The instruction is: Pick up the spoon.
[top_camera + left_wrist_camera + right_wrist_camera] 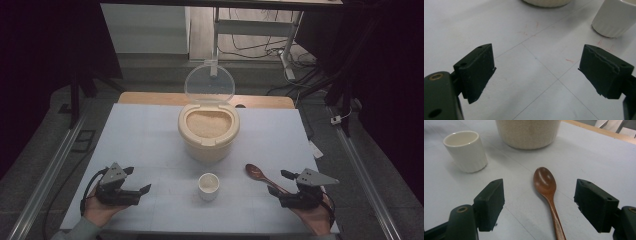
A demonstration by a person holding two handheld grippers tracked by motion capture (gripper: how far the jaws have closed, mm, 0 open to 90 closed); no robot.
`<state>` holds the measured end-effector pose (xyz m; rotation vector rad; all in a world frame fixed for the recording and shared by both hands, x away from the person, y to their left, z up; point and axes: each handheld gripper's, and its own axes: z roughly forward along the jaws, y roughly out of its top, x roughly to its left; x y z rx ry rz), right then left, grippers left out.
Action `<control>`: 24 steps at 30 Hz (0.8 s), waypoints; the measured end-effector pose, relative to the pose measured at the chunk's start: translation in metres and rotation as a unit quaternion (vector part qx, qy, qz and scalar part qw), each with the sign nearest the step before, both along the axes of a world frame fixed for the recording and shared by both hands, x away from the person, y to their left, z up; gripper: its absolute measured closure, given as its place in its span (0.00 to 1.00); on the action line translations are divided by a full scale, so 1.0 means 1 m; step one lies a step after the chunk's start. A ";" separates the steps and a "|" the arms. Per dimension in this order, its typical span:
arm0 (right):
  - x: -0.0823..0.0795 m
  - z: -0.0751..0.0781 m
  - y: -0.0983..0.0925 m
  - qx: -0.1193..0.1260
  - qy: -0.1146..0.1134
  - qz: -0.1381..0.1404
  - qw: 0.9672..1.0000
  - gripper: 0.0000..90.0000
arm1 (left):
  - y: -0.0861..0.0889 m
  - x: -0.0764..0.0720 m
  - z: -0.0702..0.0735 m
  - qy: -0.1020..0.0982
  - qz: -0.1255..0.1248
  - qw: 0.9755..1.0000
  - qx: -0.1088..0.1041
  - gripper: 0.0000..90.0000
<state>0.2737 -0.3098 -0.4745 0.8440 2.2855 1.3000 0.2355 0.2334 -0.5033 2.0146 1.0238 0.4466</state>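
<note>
Both claws parked at the near edge of the table [150,130], both released, nothing held. Right gripper [287,183] has its jaws spread wide with the wooden spoon [546,185] lying flat between them, handle running back toward me, bowl pointing at the rice container [208,131]; pads aren't touching it yet. Left gripper [136,180] sits open over bare table, small white cup [614,17] off near its right jaw, well apart. My read: this is the start, the spoon pickup is the step in hand. Next move calls for dropping the right jaws low enough to straddle the thin handle and clenching on it squarely, since it lies flush on the surface and could skate or roll out. Containers: the big cream tub stands mid-table behind the cup, its clear lid [209,84] hinged up and open, filled near the rim with pale grain, looks like rice. The cup [208,186] stands upright just in front of the tub, between my two claws, and looks empty from the right gripper view
</note>
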 end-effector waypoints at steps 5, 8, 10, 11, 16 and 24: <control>0.000 0.001 0.000 -0.002 0.004 0.000 1.000 0.28 | 0.000 0.000 0.000 -0.003 0.002 1.000 0.001 0.14; 0.000 0.001 -0.001 0.000 0.007 0.003 1.000 0.29 | -0.001 0.001 0.000 -0.005 0.001 1.000 0.004 0.14; 0.000 0.001 -0.001 -0.003 0.009 0.003 1.000 0.30 | -0.001 0.002 0.000 -0.004 0.001 1.000 0.007 0.14; 0.000 0.001 0.000 -0.003 0.010 0.003 1.000 0.30 | -0.001 0.002 -0.001 -0.004 0.001 1.000 0.007 0.14; 0.000 0.003 0.000 -0.011 0.010 0.002 1.000 0.31 | -0.002 0.002 -0.001 -0.003 0.000 1.000 0.008 0.14; 0.001 0.010 0.001 -0.026 0.014 0.000 1.000 0.32 | -0.002 0.003 -0.001 -0.003 -0.001 1.000 0.010 0.14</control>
